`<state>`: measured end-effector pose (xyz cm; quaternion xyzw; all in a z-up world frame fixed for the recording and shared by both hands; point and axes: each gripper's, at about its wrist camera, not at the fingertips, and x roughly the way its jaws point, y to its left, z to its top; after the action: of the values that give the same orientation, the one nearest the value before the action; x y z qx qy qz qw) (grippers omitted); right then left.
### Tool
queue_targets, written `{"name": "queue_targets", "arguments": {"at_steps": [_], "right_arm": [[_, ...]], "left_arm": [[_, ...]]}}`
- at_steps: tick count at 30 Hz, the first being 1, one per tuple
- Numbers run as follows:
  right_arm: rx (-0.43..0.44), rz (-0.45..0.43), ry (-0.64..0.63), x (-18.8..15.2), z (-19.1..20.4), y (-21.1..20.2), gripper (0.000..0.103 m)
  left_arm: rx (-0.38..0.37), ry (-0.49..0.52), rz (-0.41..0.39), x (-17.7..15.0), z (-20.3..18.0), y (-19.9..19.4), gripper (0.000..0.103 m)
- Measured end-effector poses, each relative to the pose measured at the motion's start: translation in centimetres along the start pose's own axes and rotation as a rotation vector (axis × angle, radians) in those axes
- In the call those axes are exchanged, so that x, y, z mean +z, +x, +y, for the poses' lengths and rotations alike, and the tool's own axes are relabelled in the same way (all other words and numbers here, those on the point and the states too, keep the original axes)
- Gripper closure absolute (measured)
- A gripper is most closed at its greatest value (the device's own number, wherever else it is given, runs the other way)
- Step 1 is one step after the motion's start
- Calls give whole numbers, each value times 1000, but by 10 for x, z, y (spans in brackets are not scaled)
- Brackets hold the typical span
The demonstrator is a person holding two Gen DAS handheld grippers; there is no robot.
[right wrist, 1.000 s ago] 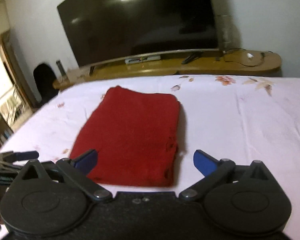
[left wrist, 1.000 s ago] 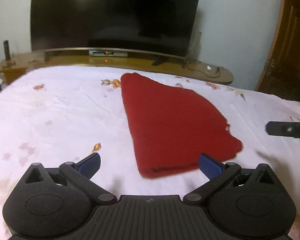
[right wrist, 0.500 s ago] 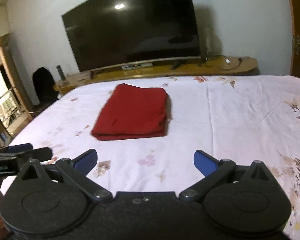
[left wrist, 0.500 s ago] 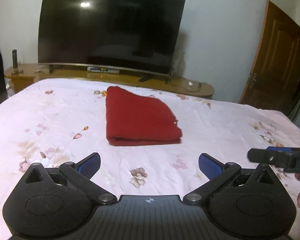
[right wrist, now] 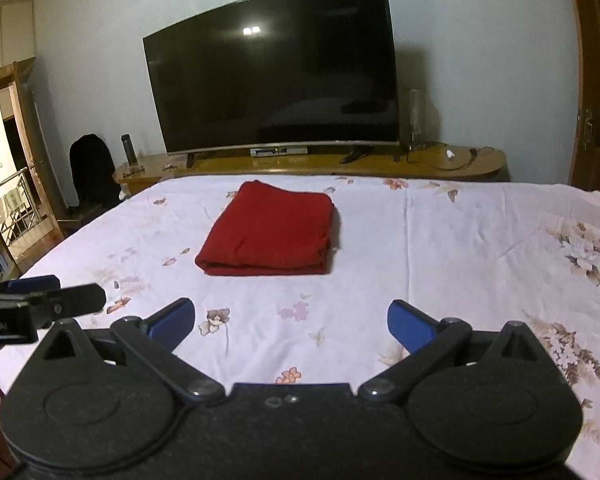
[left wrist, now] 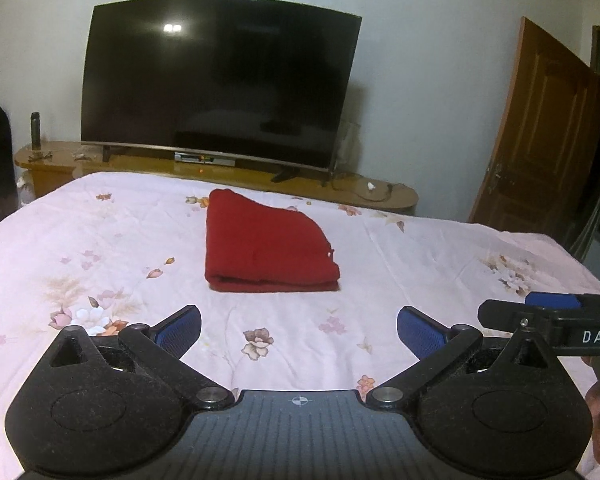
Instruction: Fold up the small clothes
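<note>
Two grippers in view, both w/ jaws spread wide, nothing between the blue pads. Left gripper (left wrist: 299, 328) hangs above the near part of the bed (left wrist: 440, 264), clear of the sheet. Right gripper (right wrist: 291, 322) likewise, beside it; each gripper shows at the edge of the other's view.

Red garment (left wrist: 266, 246): folded into a compact rectangle, lying flat on the floral bedsheet, approx. centre of the bed toward the far edge. Folded edge faces the grippers; layers visible along that near edge. Garment is well apart from both grippers, no contact.

Bed sheet: pale pink, flower print, mostly smooth w/ a few creases at right.

Background: large curved TV (left wrist: 220, 80), screen off, stands on a low wooden console (left wrist: 380, 196) behind the bed. Set-top box under the TV. Cables + small white item on console, right end. Dark bottle (left wrist: 35, 130) on console, left end. Wooden door (left wrist: 540, 140) at right.
</note>
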<state>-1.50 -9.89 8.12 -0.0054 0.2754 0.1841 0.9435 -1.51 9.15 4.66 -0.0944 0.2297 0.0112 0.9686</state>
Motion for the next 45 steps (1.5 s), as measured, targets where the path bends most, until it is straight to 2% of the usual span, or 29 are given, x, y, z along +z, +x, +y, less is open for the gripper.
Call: {"name": "queue_targets", "arguments": {"at_steps": [14,45], "right_arm": [[-4,-27,1,5,7,-3,1],[-10,-16,-7,9,9,2,1]], "left_arm": [[-4,15,-15,8,-3,-2,0],[-3,33,-7,11,-14,1,0]]}}
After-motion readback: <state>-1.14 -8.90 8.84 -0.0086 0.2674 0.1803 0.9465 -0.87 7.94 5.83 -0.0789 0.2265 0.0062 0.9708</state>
